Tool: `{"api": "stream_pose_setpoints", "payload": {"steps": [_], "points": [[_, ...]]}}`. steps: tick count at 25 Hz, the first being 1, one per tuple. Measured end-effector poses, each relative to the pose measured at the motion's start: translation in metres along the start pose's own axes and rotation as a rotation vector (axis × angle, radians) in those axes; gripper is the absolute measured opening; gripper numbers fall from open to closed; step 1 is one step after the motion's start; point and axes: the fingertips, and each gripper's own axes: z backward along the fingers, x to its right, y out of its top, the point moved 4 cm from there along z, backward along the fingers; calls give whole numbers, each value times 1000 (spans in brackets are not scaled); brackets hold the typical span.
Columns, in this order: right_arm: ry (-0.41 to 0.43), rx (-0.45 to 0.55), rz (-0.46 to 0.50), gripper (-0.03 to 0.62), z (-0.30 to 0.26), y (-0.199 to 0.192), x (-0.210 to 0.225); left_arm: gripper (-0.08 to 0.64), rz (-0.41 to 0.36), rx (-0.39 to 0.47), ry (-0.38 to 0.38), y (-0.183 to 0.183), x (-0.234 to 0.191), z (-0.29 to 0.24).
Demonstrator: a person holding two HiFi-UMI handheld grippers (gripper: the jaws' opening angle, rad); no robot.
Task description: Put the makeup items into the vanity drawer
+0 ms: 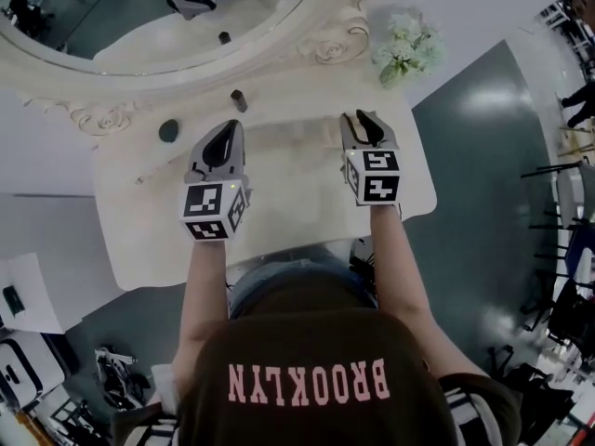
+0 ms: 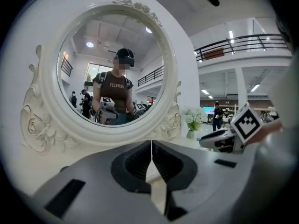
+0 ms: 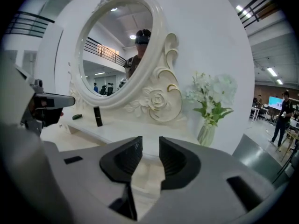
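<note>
Person (image 1: 311,370) in a dark shirt stands at the vanity, one tool in each hand, both held above the white surface (image 1: 149,230) and pointing toward the mirror.

Left tool (image 2: 151,146): jaws pressed together, nothing in them. Right tool (image 3: 150,146): jaws spread a little, narrow gap, nothing between them. The two tools are side by side and well apart.

Makeup sits out on the surface at the back. A dark tube (image 1: 239,100) stands upright near the mirror base, just beyond the left tool. A dark green item (image 1: 168,130) lies left of the tube, apart from it. Neither tool is touching either one.

Behind that is the oval mirror (image 1: 158,17) in an ornate white frame. White flowers (image 1: 406,49) in a vase stand at the back right corner.
</note>
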Motion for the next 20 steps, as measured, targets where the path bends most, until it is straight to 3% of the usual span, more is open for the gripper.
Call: {"api": "stream_pose_setpoints", "payload": {"steps": [10,20], "points": [[164,55,87,106,-16,30,-96,8,30,23,135,-2,-61,60],[298,81,156,123,-40,52,-156,8,52,40,273,-8,-100,103]]}}
